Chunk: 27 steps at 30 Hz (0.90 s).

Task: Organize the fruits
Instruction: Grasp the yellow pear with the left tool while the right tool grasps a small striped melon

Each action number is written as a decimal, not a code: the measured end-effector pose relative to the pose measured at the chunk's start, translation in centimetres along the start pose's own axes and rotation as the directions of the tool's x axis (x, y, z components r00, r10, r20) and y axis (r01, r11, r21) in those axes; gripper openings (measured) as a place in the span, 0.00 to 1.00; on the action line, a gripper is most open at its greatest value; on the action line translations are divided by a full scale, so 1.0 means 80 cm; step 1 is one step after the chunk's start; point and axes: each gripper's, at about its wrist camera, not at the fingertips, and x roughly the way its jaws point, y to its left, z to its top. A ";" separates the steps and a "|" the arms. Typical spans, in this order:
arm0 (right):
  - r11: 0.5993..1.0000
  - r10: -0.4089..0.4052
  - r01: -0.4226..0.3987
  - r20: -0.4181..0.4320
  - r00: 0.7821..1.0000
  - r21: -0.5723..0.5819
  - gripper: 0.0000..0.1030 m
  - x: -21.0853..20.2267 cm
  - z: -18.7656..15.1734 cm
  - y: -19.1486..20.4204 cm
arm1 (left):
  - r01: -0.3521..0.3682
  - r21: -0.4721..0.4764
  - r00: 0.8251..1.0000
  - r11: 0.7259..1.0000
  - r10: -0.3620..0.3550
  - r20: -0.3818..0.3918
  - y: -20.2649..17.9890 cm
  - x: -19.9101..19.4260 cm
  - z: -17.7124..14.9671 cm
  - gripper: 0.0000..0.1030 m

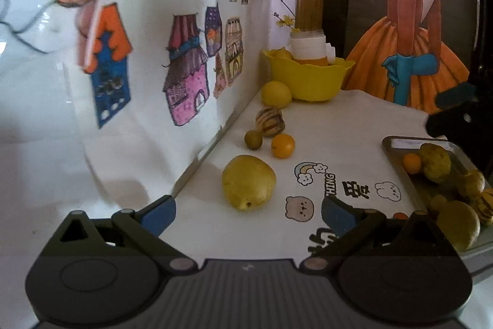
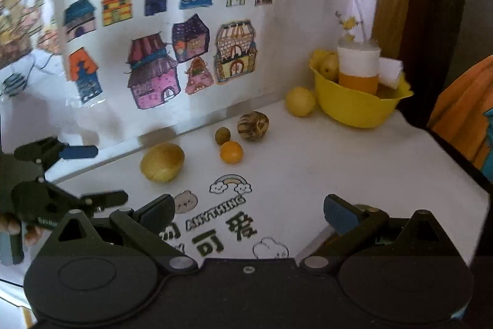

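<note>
I hold both tongs apart and empty — the left gripper [image 1: 248, 210] squared up just short of the pear [image 1: 248, 182], I judge to carry it across to the tray [image 1: 397, 144] with the other fruit.

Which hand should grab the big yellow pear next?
Probably the left. The left hand-held gripper is open with the big yellow pear sitting just ahead, between its fingers. The right hand-held gripper, also open, sees that pear farther off, to its left.
</note>
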 end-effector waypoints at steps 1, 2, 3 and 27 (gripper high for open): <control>1.000 0.024 -0.024 -0.005 1.000 -0.002 0.99 0.008 0.007 -0.003 | 0.001 0.000 1.000 1.000 -0.001 -0.006 -0.001 0.006 0.001 1.00; 0.999 0.047 -0.047 -0.008 0.999 -0.004 0.99 0.017 0.014 -0.007 | 0.000 -0.001 1.000 1.000 0.000 -0.010 -0.001 0.011 0.001 1.00; 0.998 0.061 -0.061 -0.012 0.998 -0.003 0.99 0.026 0.022 -0.011 | -0.003 -0.004 1.000 1.000 0.003 -0.016 -0.002 0.017 0.002 1.00; 0.957 0.146 -0.117 -0.093 0.985 0.264 0.80 0.271 0.105 -0.050 | -0.073 -0.197 0.993 0.978 0.053 -0.104 0.007 0.118 0.015 0.87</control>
